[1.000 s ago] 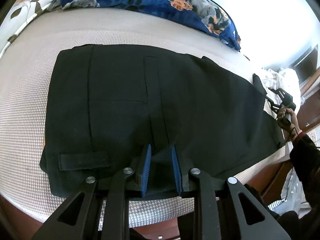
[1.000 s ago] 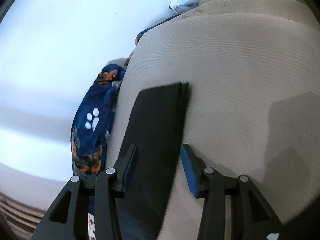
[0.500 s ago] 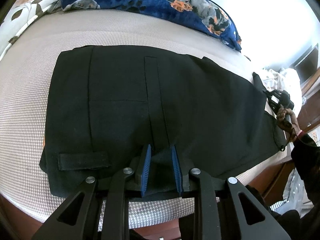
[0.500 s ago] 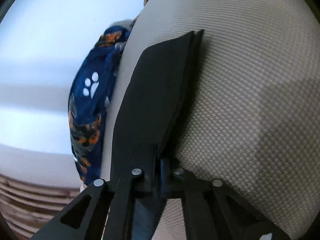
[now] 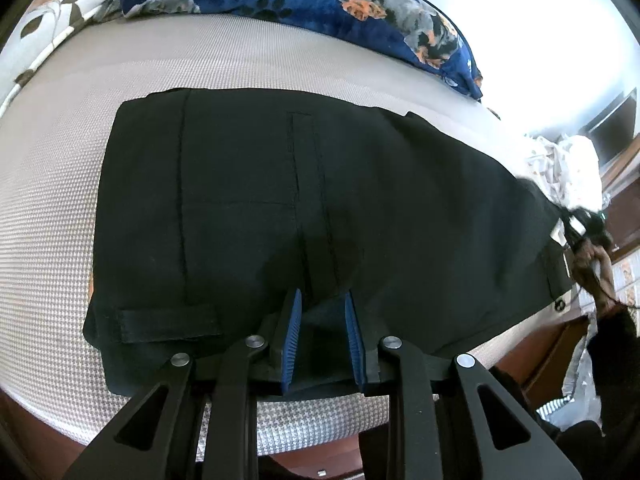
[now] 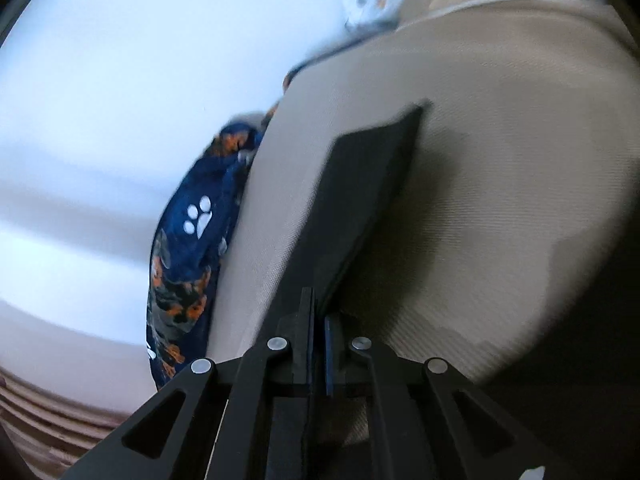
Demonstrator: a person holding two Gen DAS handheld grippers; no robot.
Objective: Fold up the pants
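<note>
Black pants (image 5: 280, 208) are lying flat across the beige textured bed cover (image 5: 52, 208), filling the middle of the left wrist frame, waist end at left with a belt loop at lower left, legs stretching off to the right edge. Left gripper (image 5: 322, 312) is sitting at bottom centre, blue pads (image 5: 292, 328) narrowly spread with a bunched fold of the pants' near edge pinched between them, pads pressing the cloth. Right gripper (image 6: 318, 320) is at bottom centre of the right wrist frame, jaws pressed together on the thin leg end of the pants (image 6: 360, 184), which is running up from the pads as a dark strip toward the upper middle, lifted off the cover (image 6: 500, 200) near the pads; frame is motion-blurred. In the left wrist view that same gripper is showing small at the far right edge, held by a person's hand (image 5: 592, 256), dark sleeve below it. A navy blanket with paw prints and orange patches (image 5: 360, 0) is lying along the top of the left frame and at centre-left of the right frame (image 6: 192, 248). A floral pillow (image 5: 48, 36) is sitting in the upper left corner.
</note>
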